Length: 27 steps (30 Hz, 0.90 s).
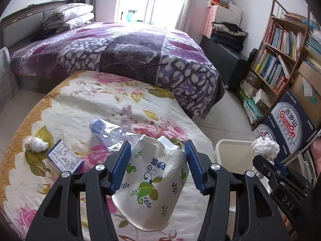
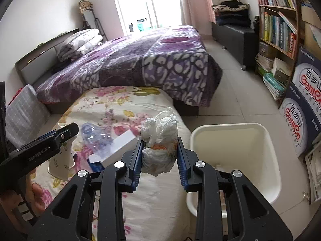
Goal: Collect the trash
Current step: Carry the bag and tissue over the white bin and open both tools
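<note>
1. The left gripper [image 1: 157,166] is clamped on a crushed paper cup [image 1: 154,182] with a green and blue leaf print; its blue pads press the cup's dented sides about halfway open, and the cup hangs lifted above the floral-covered table [image 1: 84,96]
2. The right gripper [image 2: 159,156] is nearly closed, its pads squeezing a crumpled wad of white tissue [image 2: 159,138] that bulges out above the fingertips
3. In the right wrist view the wad sits over the table's edge, just left of the white trash bin [image 2: 236,154], which stands on the tiled floor beside the table
4. Left on the table: a flattened clear plastic bottle [image 1: 104,130] with a blue label, a small blue and white box [image 1: 65,158], and another balled tissue [image 1: 36,144] near the gold border
5. Each gripper shows in the other's camera, the left one at the far left with part of a hand [image 2: 38,196] beneath it
6. Behind stand a bed with a purple blanket [image 1: 128,52], a bookshelf [image 1: 280,60] and printed cartons [image 1: 289,124]
</note>
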Each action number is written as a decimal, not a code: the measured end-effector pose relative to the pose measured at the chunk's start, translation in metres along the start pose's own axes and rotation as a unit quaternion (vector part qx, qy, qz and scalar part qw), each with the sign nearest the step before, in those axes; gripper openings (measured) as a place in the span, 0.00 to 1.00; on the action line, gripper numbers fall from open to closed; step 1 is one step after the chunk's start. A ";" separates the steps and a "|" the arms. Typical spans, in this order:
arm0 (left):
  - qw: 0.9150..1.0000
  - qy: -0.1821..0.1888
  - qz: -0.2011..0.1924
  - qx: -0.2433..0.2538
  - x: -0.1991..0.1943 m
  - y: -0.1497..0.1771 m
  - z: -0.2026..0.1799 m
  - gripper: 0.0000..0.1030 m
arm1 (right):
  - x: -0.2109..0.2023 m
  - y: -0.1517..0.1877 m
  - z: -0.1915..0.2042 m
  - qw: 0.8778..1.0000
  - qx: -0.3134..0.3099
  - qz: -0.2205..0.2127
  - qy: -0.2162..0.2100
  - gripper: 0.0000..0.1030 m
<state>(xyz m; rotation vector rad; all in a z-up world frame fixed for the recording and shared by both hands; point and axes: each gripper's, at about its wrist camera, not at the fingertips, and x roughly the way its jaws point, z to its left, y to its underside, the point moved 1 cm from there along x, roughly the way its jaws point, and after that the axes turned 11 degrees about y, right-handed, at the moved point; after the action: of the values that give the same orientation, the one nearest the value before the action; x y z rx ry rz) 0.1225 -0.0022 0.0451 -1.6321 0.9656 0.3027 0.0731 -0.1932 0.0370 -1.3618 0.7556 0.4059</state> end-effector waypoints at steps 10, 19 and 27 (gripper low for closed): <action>0.999 0.024 0.019 0.032 0.020 0.006 -0.043 0.54 | 0.009 -0.002 -0.049 0.998 0.046 0.022 0.044 0.29; 0.996 0.045 0.040 0.061 0.038 0.015 -0.081 0.54 | 0.014 -0.002 -0.100 0.991 0.093 0.040 0.086 0.31; 0.993 0.063 0.060 0.079 0.055 0.023 -0.111 0.54 | 0.010 0.001 -0.141 0.982 0.145 0.043 0.118 0.61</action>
<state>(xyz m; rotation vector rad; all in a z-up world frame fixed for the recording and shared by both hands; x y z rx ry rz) 0.1077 -0.1261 0.0281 -1.4653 1.1565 0.2000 0.0448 -0.3314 0.0258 -1.1160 1.0308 0.1938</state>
